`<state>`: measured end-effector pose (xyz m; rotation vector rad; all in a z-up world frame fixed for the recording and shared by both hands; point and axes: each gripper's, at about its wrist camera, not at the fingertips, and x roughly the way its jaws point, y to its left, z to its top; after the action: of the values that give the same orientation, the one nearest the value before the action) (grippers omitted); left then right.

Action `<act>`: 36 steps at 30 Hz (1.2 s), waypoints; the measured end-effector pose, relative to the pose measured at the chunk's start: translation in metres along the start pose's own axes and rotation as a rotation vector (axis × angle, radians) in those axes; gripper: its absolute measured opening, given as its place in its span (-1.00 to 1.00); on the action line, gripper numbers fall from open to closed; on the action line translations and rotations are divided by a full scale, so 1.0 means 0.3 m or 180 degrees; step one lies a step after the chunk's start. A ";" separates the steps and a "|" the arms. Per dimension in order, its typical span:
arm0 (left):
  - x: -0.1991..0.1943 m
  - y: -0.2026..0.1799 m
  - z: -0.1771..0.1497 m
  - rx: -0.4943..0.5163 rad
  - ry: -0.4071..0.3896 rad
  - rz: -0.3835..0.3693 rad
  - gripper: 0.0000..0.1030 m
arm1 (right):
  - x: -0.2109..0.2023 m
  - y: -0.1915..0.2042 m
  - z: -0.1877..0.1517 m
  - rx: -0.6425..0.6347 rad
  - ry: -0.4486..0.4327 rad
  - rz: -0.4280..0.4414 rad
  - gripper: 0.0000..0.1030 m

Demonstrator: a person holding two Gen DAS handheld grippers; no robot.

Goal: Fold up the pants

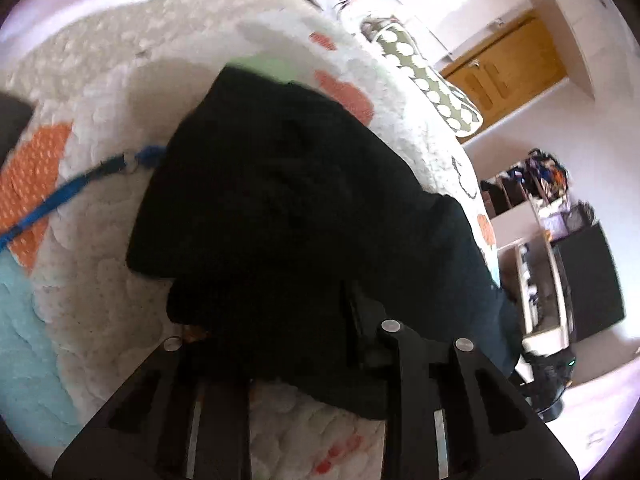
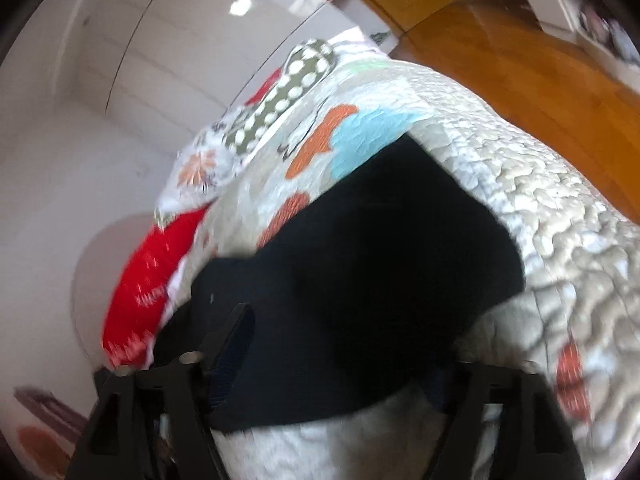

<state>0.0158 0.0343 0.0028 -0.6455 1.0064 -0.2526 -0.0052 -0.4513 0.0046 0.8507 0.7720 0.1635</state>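
Black pants (image 1: 288,208) lie bunched on a quilted bedspread (image 1: 104,92), part of them lifted toward the camera. My left gripper (image 1: 288,340) stands at their near edge; dark cloth drapes over both fingers and hides the tips. In the right wrist view the pants (image 2: 372,264) spread across the quilt (image 2: 560,216). My right gripper (image 2: 332,364) has its fingers wide apart, and the cloth hangs over the left finger (image 2: 236,332).
A blue strap (image 1: 72,188) lies on the quilt left of the pants. A dotted green pillow (image 1: 428,84), a floral pillow and a red pillow (image 2: 148,284) lie at the bed's head. Wooden floor (image 2: 500,52), shelves (image 1: 540,240) and a black cabinet stand beside the bed.
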 end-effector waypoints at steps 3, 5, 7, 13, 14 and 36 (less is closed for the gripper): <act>-0.068 -0.020 -0.007 0.0107 -0.0097 -0.0038 -0.70 | -0.024 0.020 0.001 -0.0024 -0.0030 0.0057 -0.75; -0.131 -0.038 -0.014 0.0218 -0.0189 -0.0061 -0.72 | -0.094 0.083 -0.018 -0.0321 -0.0126 0.0024 -0.81; -0.187 -0.046 -0.031 0.0345 -0.0242 0.0049 -0.72 | -0.153 0.119 -0.033 -0.0440 -0.0153 0.0033 -0.81; -0.131 0.050 -0.089 0.0232 0.0083 0.0287 -0.56 | -0.200 0.094 -0.099 -0.0571 0.0077 -0.0541 -0.81; -0.143 0.052 -0.095 0.0229 0.0046 0.0267 -0.52 | -0.209 0.065 -0.102 -0.0466 0.0069 -0.0621 -0.81; -0.307 -0.092 -0.066 0.0690 -0.0701 0.1029 0.11 | 0.038 0.117 0.118 -0.1161 0.0136 -0.0656 -0.64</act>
<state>-0.0468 0.0492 0.0770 -0.2991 0.8418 -0.0043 0.0327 -0.4449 0.0385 0.4207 0.8336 0.1339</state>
